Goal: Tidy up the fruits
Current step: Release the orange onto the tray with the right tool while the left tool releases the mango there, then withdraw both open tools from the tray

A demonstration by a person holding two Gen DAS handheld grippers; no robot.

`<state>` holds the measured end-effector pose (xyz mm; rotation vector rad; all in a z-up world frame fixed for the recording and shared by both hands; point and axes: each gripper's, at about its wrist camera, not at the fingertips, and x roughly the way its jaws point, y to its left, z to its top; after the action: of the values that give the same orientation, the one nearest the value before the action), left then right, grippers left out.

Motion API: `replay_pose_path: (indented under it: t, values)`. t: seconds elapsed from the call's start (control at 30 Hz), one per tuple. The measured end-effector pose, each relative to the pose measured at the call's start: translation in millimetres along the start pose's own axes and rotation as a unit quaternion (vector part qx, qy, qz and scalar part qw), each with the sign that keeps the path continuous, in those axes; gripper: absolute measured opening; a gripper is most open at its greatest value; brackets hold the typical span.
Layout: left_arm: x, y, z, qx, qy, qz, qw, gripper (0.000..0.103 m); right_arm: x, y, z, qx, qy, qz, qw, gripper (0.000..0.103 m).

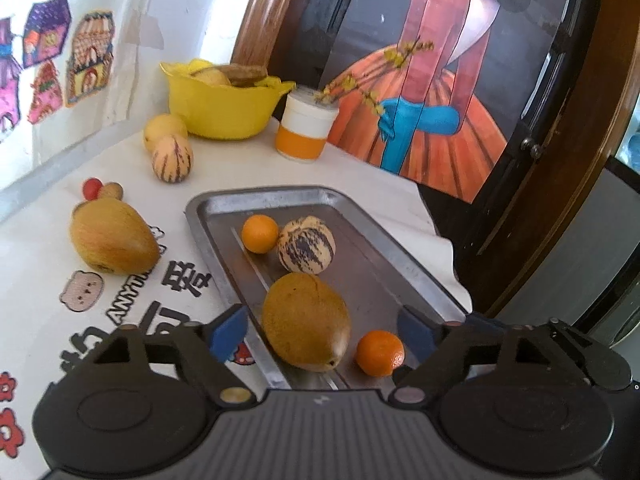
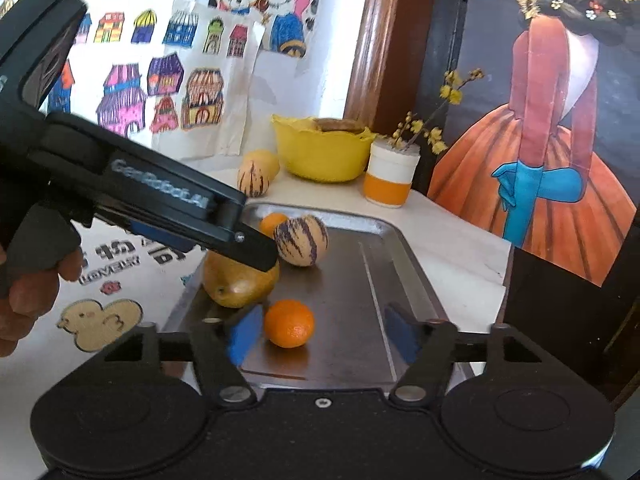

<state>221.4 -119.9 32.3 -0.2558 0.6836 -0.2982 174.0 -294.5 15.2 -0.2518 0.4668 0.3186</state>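
The tray point(image 1: 224, 204) was noted as brushed metal, dully reflective. The bowl point(image 1: 220, 112) appeared as glossy yellow plastic. The tablecloth point(image 1: 48, 320) was recorded as matt printed cloth. Orange skin point(image 2: 289, 323) was seen finely pitted and shiny. Gripper bodies looked like matt black plastic, with blue pads point(image 2: 242, 334).

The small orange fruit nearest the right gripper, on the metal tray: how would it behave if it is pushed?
The small round orange fruit would probably roll, since it is nearly a sphere on the smooth flat steel tray. It looks firm, so the open right gripper could likely pinch it without harm.
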Motion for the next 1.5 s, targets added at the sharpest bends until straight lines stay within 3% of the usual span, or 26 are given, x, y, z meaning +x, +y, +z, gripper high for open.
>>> replay_pose_path:
  t: [0.13, 0.23, 0.57, 0.83, 1.0, 1.27, 1.5]
  values:
    - [-23, 4, -2, -0.005, -0.022, 0.001, 0.9998, 0.101, -18, 3, 5, 0.007, -0.012, -0.007, 1.0, 0.091]
    - [-40, 9, -4, -0.01, -0.035, 0.006, 0.9993, 0.102, -33, 6, 7, 0.015, -0.02, -0.01, 1.0, 0.102]
    - [-96, 29, -25, 0.001, -0.061, 0.035, 0.9975, 0.102, -75, 27, 10, 0.037, -0.006, -0.001, 0.999, 0.102]
    - [-130, 59, -51, -0.002, -0.05, 0.07, 0.9963, 0.102, -89, 58, 4, 0.038, 0.031, 0.029, 0.998, 0.102]
    - [-143, 85, -63, -0.013, -0.043, 0.094, 0.9945, 0.102, -95, 87, 3, 0.004, 0.05, 0.041, 0.998, 0.102]
    - [-149, 130, -74, -0.038, -0.013, 0.148, 0.9881, 0.102, -88, 123, 13, -0.036, 0.058, 0.068, 0.995, 0.102]
    - [-149, 161, -69, -0.057, -0.01, 0.167, 0.9843, 0.102, -62, 147, 21, -0.05, 0.066, 0.092, 0.992, 0.102]
